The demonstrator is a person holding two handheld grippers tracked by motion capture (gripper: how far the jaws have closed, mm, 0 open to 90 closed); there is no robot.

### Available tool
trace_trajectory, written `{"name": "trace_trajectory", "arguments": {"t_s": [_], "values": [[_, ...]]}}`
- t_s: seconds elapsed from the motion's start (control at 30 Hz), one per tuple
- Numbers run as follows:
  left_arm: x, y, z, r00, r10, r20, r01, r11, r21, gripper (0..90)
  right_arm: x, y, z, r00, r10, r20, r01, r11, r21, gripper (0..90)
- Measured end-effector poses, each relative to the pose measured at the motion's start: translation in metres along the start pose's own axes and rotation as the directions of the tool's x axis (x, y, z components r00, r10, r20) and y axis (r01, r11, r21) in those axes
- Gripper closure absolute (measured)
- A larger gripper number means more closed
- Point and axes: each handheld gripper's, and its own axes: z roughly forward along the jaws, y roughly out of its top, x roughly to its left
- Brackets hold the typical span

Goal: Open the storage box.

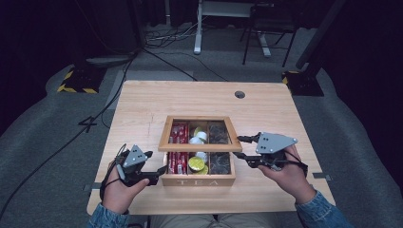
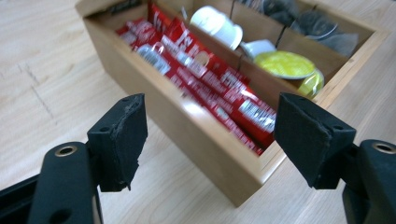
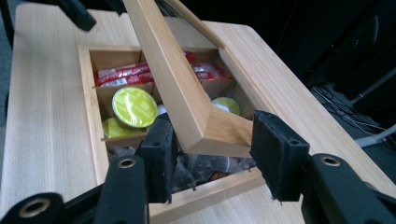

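You are raising the lid (image 3: 187,93) of the tea box (image 1: 198,181) at mid-table, its corner between your right gripper (image 3: 210,154)'s wide jaws; contact is unclear. Your left gripper (image 2: 210,135) is bracketing the box corner, wide. Next: swing it fully back.

a light wooden tabletop (image 1: 142,102) with a round cable hole (image 1: 240,94) stands on grey carpet (image 1: 43,128). black cables (image 1: 157,52) snake across the floor toward a white desk frame (image 1: 198,28). the room beyond is dark, with yellow-and-black striped stand bases (image 1: 76,80) at either side.
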Motion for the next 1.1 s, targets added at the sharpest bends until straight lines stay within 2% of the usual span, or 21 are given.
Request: {"name": "trace_trajectory", "arguments": {"t_s": [0.03, 0.1, 0.27, 0.3, 0.4, 0.57, 0.73, 0.83, 0.97, 1.0, 1.03, 1.1], "values": [[0.000, -0.001, 0.001, 0.9999, -0.016, 0.002, 0.016, 0.9999, 0.002, 26.5, -0.004, 0.002, -0.001, 1.0000, 0.001, -0.005, -0.001, 1.000, -0.006, 52.2], [0.004, -0.002, 0.003, 1.0000, -0.007, -0.007, 0.007, 0.9999, 0.007, 26.5, -0.010, 0.006, -0.001, 0.9999, 0.008, -0.008, -0.008, 1.000, -0.017, 53.3], [0.008, -0.001, 0.004, 0.9997, -0.019, -0.015, 0.019, 0.9998, 0.007, 25.8, -0.027, 0.018, -0.004, 0.9996, 0.026, -0.009, -0.027, 0.999, -0.046, 56.7], [0.008, -0.002, 0.005, 0.9991, -0.037, -0.018, 0.037, 0.9993, 0.004, 25.2, -0.031, 0.019, -0.003, 0.9993, 0.036, -0.014, -0.036, 0.998, -0.051, 57.2], [0.012, -0.003, 0.004, 0.9989, -0.038, -0.026, 0.038, 0.9993, 0.004, 24.6, -0.041, 0.024, -0.002, 0.9983, 0.053, -0.024, -0.054, 0.997, -0.062, 59.4], [0.017, -0.007, 0.002, 0.9983, -0.049, -0.033, 0.049, 0.9988, 0.010, 24.6, -0.055, 0.032, 0.002, 0.9990, 0.045, -0.007, -0.046, 0.997, -0.058, 61.9], [0.020, -0.008, 0.003, 0.9971, -0.067, -0.036, 0.067, 0.9977, 0.010, 24.6, -0.074, 0.040, 0.005, 0.9974, 0.072, 0.005, -0.071, 0.994, -0.086, 63.7], [0.020, -0.008, 0.004, 0.9964, -0.077, -0.035, 0.078, 0.9969, 0.008, 24.6, -0.079, 0.043, 0.006, 0.9972, 0.073, 0.014, -0.072, 0.994, -0.087, 64.7], [0.023, -0.009, 0.003, 0.9971, -0.063, -0.043, 0.063, 0.9978, 0.018, 24.6, -0.089, 0.049, 0.008, 0.9963, 0.080, 0.031, -0.078, 0.993, -0.084, 65.7], [0.022, -0.009, 0.003, 0.9959, -0.079, -0.043, 0.080, 0.9967, 0.016, 24.7, -0.092, 0.051, 0.009, 0.9960, 0.082, 0.036, -0.079, 0.993, -0.084, 65.8], [0.023, -0.010, 0.002, 0.9966, -0.069, -0.045, 0.070, 0.9974, 0.017, 24.7, -0.095, 0.052, 0.010, 0.9954, 0.087, 0.040, -0.084, 0.993, -0.084, 65.9], [0.023, -0.011, 0.002, 0.9955, -0.083, -0.047, 0.083, 0.9964, 0.014, 24.7, -0.100, 0.054, 0.012, 0.9940, 0.099, 0.047, -0.095, 0.992, -0.089, 65.9]]}}
